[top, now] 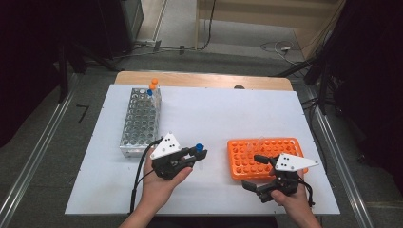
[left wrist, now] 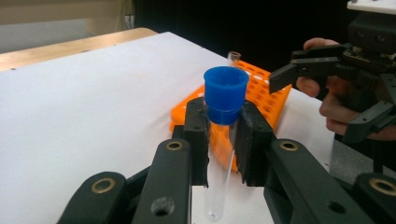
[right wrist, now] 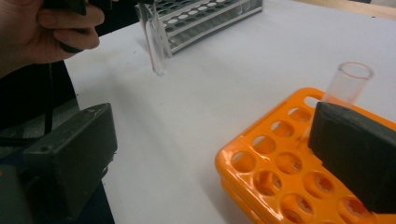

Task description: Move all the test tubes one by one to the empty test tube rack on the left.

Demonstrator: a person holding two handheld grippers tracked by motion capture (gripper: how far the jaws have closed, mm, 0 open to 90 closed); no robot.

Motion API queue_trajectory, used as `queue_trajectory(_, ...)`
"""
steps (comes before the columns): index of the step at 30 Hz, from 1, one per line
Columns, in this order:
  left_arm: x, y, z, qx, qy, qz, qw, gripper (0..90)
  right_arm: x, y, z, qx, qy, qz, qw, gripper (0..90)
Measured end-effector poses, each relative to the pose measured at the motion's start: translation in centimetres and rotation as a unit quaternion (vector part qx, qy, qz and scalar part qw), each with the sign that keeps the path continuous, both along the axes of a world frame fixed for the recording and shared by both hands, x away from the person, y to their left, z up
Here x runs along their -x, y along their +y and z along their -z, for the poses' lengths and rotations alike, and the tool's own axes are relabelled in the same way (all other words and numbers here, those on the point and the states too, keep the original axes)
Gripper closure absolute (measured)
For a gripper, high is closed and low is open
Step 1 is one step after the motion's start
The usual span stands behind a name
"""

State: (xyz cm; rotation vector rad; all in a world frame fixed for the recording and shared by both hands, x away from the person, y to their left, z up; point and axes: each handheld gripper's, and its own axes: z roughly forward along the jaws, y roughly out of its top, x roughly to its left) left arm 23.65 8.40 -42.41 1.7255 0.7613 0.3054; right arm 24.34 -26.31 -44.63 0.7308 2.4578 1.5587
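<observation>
Left claw point(left wrist: 223, 140) pinching clear glass test tube with blue cap point(left wrist: 225, 95) just below cap, holding it upright above white bench point(top: 209, 118), between grey metal rack point(top: 140, 121) and orange plastic rack point(top: 263, 156). Right claw point(right wrist: 210, 154) standing spread wide, nothing between jaws, hovering at orange rack's near edge. Uncapped clear tube point(right wrist: 348, 84) sitting in orange rack.

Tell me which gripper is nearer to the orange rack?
Right. The right gripper hangs open over the orange rack, at its near edge. The left gripper, shut on a blue-capped tube, stays beside the rack, apart.
</observation>
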Motion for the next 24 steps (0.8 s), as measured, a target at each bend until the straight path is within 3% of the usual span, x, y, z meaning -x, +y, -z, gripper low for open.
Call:
queue_trajectory(13,-2.1,4.4,-1.5,0.01,-0.019,-0.063,0.9978,77.0,-0.9,-2.6,0.3,-0.004,0.004,0.034,0.9994,0.0)
queue_trajectory(24,-4.5,8.7,-2.8,0.018,-0.029,-0.126,0.9914,77.0,-1.5,-4.1,0.5,-0.009,0.006,0.056,0.9984,0.0)
